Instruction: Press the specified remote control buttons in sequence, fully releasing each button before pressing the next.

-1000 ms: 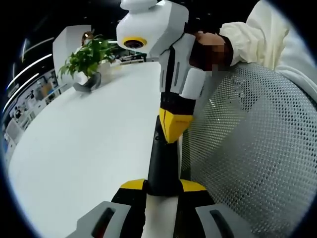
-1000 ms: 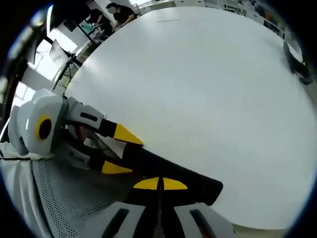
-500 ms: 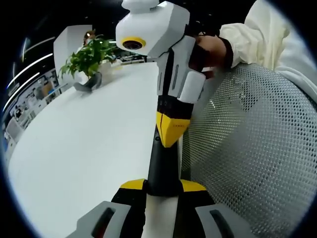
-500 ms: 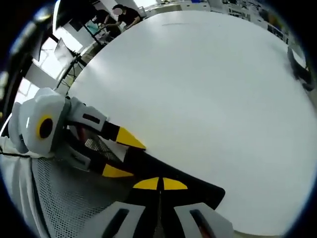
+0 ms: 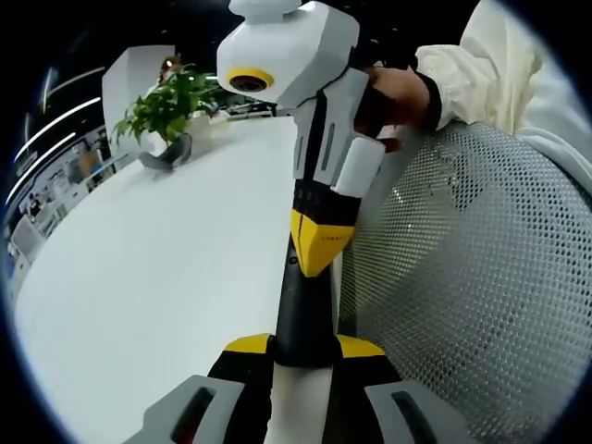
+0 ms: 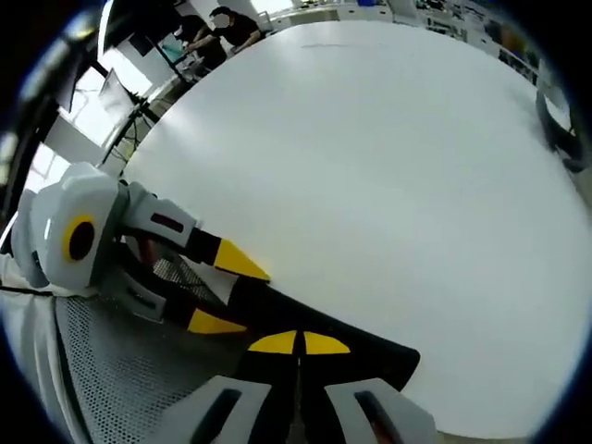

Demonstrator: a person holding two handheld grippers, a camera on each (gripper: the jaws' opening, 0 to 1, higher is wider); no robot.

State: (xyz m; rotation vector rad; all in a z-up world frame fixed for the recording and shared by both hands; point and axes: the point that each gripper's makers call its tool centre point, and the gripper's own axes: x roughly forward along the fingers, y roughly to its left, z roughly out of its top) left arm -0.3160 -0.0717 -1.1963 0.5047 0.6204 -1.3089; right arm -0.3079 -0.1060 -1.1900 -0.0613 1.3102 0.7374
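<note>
A slim black remote [image 5: 303,310] is clamped between the yellow-tipped jaws of my left gripper [image 5: 303,345], pointing away over the table edge. My right gripper [image 5: 317,242] comes down from above, held by a hand, with its yellow tips shut together and resting on the remote's far part. In the right gripper view, my right gripper [image 6: 298,343] is shut with its tips on top of the remote [image 6: 375,351]. There the left gripper [image 6: 225,291] grips the remote's other end from the left. The buttons are hidden.
A broad white table [image 5: 157,268] stretches ahead. A potted plant [image 5: 166,104] and a dark curved object [image 5: 165,154] stand at its far end. A grey mesh chair back [image 5: 462,287] is close on the right, with a cream sleeve [image 5: 490,65] above it. People sit far off [image 6: 222,26].
The right gripper's shut tips have shifted slightly lower along the remote, toward my left gripper. The left gripper's hold on the remote is unchanged.
</note>
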